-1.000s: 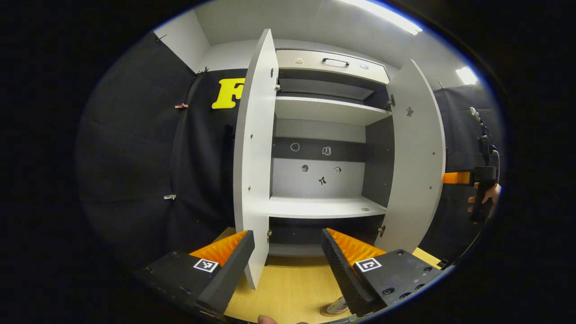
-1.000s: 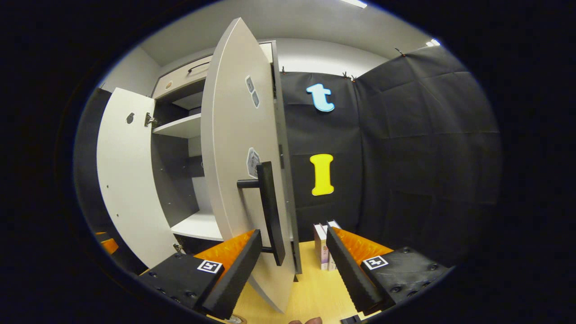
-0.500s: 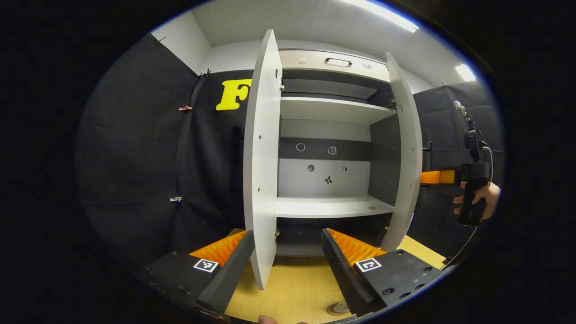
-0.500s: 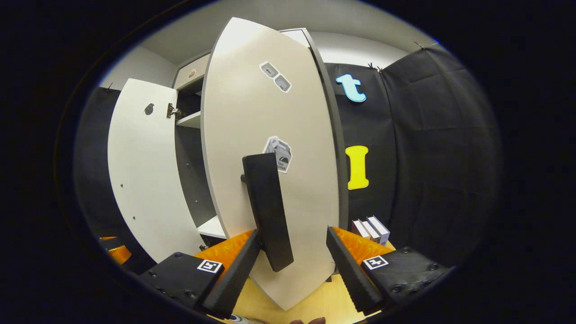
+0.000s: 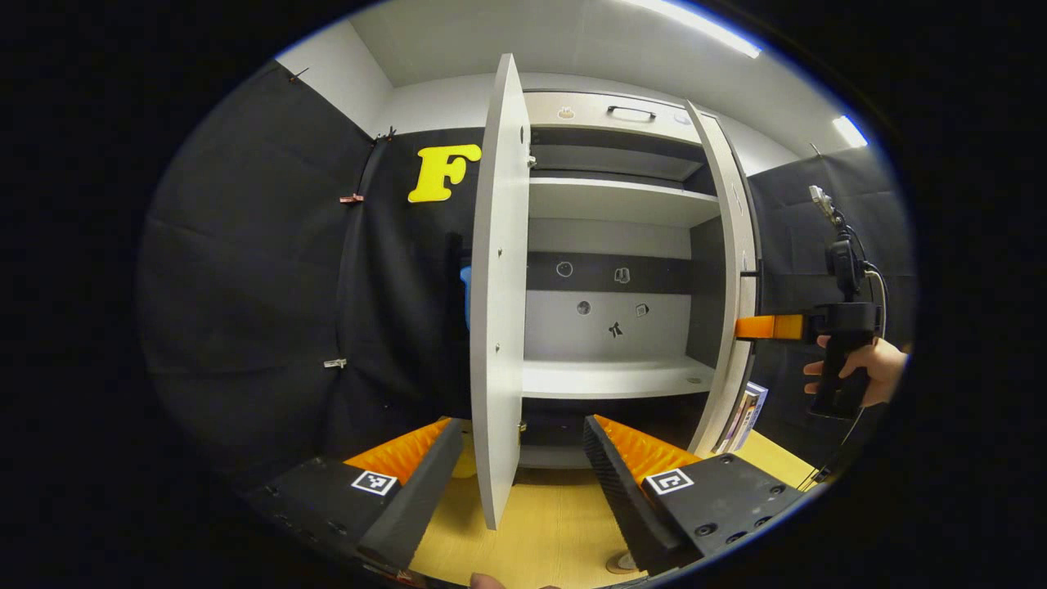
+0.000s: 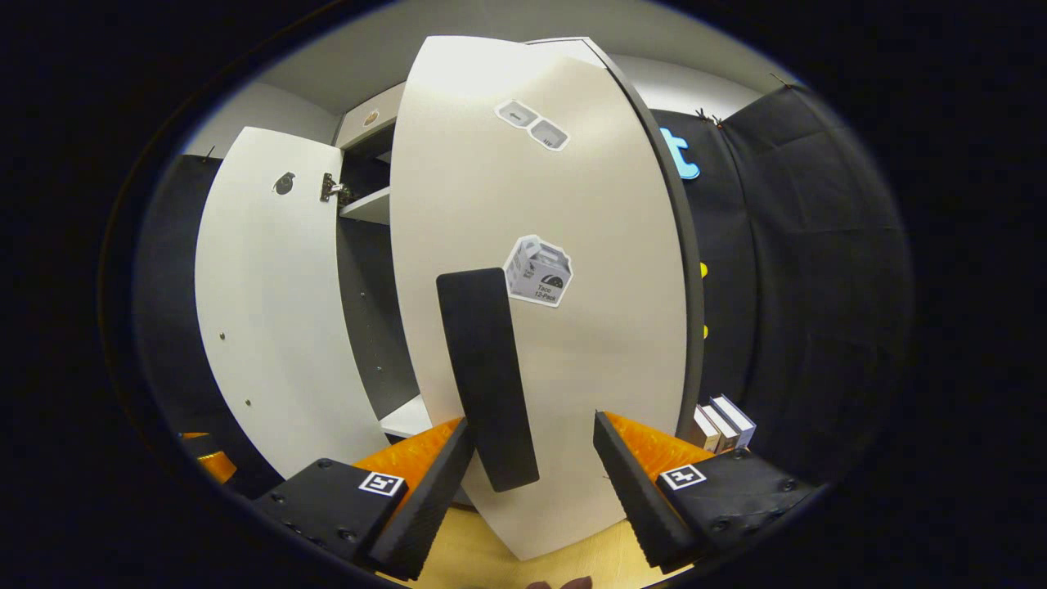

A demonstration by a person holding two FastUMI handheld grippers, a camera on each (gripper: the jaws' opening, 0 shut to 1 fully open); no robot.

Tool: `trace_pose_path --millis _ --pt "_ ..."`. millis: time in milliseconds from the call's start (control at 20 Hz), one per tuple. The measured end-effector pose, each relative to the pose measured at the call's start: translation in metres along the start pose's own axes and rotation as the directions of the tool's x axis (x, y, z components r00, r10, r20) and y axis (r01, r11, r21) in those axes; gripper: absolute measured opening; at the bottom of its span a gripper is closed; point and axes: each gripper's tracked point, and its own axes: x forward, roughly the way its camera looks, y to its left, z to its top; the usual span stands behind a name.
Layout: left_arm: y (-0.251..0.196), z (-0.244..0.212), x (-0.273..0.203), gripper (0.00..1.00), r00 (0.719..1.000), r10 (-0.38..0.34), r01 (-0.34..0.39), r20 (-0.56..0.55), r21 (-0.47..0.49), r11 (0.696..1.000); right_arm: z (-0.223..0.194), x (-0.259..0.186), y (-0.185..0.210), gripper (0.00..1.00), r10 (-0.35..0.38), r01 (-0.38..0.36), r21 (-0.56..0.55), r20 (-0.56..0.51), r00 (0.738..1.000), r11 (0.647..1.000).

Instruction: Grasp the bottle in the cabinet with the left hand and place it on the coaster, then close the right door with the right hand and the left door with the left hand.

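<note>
1. Right gripper view: right gripper (image 6: pixel 527 483) spread wide, black bar handle (image 6: pixel 487 380) between the fingers, untouched, on the white right cabinet door (image 6: pixel 605 327), partly shut.
2. Left gripper view: left gripper (image 5: pixel 517 478) wide apart, straddling the edge of the white left cabinet door (image 5: pixel 496 327), open; round coaster (image 5: pixel 619 562) on the light wooden tabletop (image 5: pixel 540 532); bottle hidden.

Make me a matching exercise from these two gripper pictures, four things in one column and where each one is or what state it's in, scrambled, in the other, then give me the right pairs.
Things:
1. left door
2. right door
3. door handle
4. books

Places or states:
A. standing on the tabletop beside the cabinet's right side
B. edge-on between the left gripper's open fingers
C. partly shut, its sticker-covered front facing the right gripper
D. dark vertical bar above the gap of the right gripper's fingers

Pairs: 1-B, 2-C, 3-D, 4-A
</note>
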Motion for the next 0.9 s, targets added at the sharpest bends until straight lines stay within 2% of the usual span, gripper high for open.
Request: trace_pose_path --millis 450,900 --pt "0.031 0.006 0.000 0.94 0.999 0.052 -0.052 0.000 0.003 0.999 -0.002 0.027 0.009 0.98 -0.002 0.002 -0.001 0.002 1.000 1.000" --pt "0.092 0.034 0.017 0.95 0.990 0.136 -0.138 0.035 0.050 0.989 0.008 -0.020 0.004 0.97 -0.019 0.019 -0.008 0.028 0.999 1.000"
